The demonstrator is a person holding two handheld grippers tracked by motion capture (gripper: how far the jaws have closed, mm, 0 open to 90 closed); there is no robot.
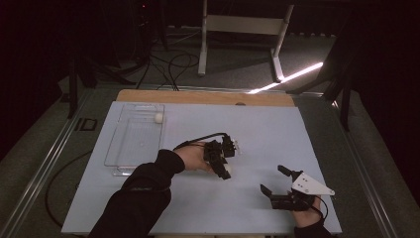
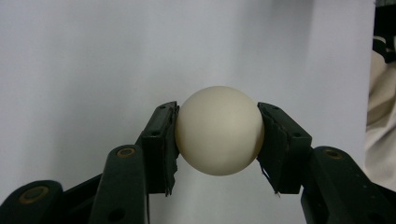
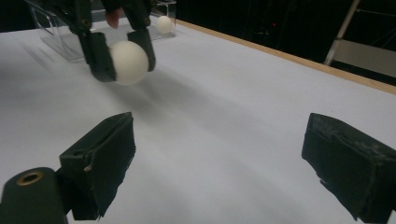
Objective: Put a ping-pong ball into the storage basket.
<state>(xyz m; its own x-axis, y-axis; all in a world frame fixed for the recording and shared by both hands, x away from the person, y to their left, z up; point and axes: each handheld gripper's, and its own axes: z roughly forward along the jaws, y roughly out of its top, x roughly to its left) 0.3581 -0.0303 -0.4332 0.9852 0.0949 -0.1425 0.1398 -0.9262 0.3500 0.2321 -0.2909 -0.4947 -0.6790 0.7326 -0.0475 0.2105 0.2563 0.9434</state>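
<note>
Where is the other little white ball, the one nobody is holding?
In the high view, the loose ball sits in the far right corner of the clear tray, on the table's left side.

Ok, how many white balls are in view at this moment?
2. One ball is clamped in the left gripper above the table. The other ball sits in the far right corner of the clear tray. None seem hidden.

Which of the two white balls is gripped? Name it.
The ball clamped in the left gripper above the mat; the other ball lies loose in the clear tray.
</note>
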